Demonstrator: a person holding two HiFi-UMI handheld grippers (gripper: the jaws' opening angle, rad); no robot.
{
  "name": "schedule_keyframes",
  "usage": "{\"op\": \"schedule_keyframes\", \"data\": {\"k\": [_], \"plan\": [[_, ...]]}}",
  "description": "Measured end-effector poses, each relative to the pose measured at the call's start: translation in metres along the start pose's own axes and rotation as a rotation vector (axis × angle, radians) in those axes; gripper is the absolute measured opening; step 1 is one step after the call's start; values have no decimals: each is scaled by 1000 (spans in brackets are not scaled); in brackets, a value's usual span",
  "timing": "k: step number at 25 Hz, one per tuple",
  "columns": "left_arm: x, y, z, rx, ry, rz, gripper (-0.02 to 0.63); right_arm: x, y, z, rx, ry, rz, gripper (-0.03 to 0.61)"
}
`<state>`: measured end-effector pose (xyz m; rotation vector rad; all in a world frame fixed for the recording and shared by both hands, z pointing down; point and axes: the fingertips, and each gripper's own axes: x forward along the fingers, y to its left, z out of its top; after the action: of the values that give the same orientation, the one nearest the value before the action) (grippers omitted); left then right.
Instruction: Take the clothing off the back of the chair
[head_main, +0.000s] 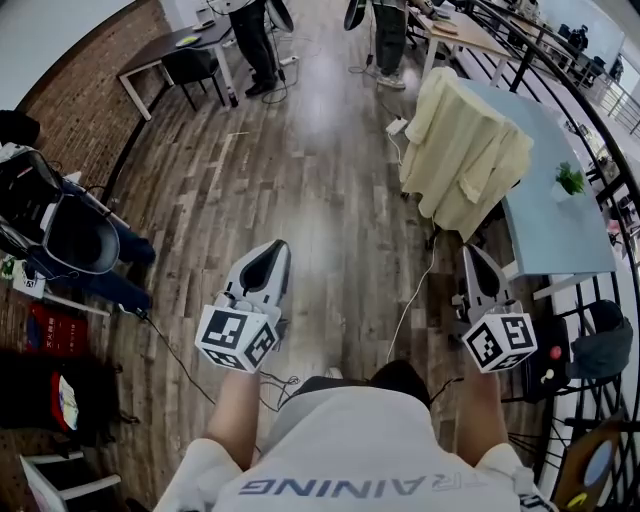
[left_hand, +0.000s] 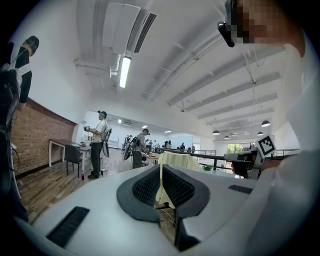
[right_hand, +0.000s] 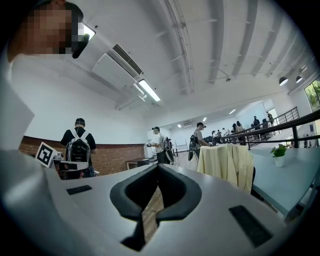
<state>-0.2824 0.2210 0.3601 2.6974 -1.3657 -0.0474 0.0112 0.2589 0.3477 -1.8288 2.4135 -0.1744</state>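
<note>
The draped garment (head_main: 462, 150) is pale yellow cloth, matt and soft, hanging in loose folds. The floor (head_main: 300, 190) is wood plank with a dull sheen under the lights, its grain streaky. The left gripper (head_main: 274, 248) and the right gripper (head_main: 470, 252) have smooth, matt grey plastic shells; the left one's pads (left_hand: 145, 187) are black and finely ribbed. The wall (head_main: 85, 75) is rough red brick, the table (head_main: 540, 230) top is smooth pale blue, and the railing (right_hand: 295, 131) is black metal.
</note>
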Motion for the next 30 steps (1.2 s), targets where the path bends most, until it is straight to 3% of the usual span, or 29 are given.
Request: {"op": "schedule_keyframes", "data": {"k": [9,17,30], "plan": [[12,34,-6,-36,6,24,43,44,9,-4,-16,43,35,23],[70,66,-1,-24,20,58,44,119,-22,-7,10,42,78,22],[213,79,16,1,14,85,43,221,-134,15,4,12,68,21]]}}
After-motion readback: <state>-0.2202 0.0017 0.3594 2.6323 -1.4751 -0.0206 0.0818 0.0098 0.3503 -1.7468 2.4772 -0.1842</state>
